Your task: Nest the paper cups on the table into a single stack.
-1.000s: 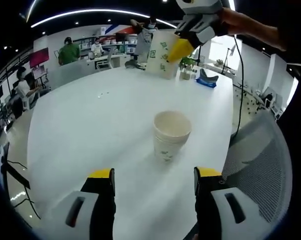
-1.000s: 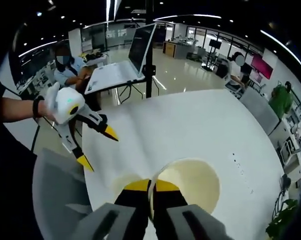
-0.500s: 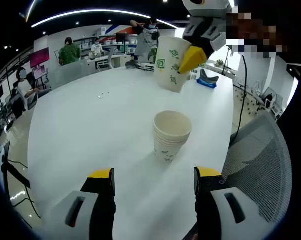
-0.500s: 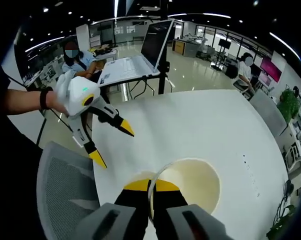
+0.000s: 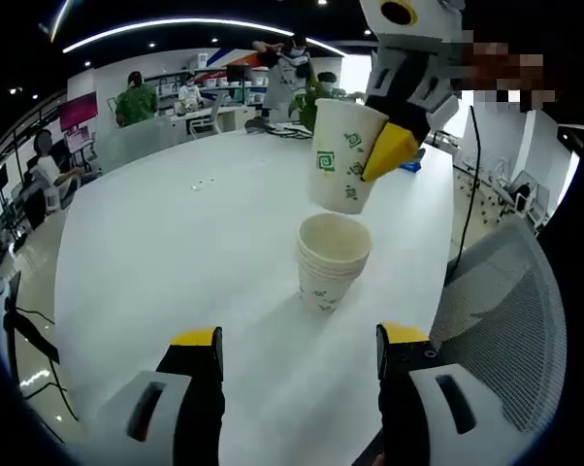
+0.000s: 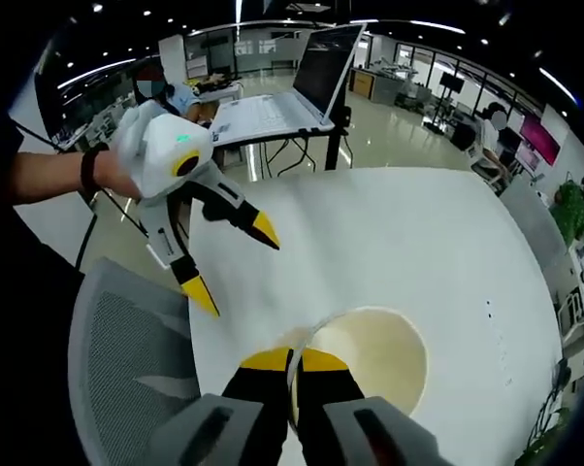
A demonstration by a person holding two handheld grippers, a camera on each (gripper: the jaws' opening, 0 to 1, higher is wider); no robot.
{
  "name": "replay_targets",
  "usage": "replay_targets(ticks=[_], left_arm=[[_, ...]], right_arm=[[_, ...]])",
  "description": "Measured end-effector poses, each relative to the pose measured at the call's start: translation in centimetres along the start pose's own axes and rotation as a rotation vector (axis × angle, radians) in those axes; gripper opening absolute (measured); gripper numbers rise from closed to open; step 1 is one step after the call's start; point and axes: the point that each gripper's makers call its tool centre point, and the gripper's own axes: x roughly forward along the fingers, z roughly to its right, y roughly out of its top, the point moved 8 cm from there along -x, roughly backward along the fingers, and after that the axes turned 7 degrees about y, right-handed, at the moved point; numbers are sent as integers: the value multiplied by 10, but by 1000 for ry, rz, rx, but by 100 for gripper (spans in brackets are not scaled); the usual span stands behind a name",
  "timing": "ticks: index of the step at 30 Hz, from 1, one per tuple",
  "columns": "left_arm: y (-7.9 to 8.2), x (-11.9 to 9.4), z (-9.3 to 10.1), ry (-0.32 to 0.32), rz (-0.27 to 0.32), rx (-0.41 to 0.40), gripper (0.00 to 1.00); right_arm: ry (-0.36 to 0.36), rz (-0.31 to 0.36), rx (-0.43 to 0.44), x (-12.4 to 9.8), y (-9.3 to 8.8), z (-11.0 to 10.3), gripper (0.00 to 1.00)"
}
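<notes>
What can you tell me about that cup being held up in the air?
The held cup is a white paper cup with green square-spiral prints on its side. It hangs tilted in the air just above the stack of like cups on the white table, not touching it. The right gripper pinches its rim, one yellow-tipped jaw outside the wall. In the right gripper view its cream inside looks empty.

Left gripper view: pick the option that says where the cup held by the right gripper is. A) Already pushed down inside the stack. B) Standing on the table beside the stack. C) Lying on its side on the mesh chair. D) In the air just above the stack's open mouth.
D: the right gripper pinches the rim of the held cup, whose base hangs clear above the stack on the white table.
</notes>
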Motion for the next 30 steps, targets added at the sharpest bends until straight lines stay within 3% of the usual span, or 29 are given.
replay_targets(ticks=[8,30], left_arm=[[-2,1,0,-3,-1,-1,62],[-6,2,-3,-3,-3,-9,62]], right_arm=[[24,-30,-8,18,-5,-10,0],[45,-96,-24,48,-15,-9,0]])
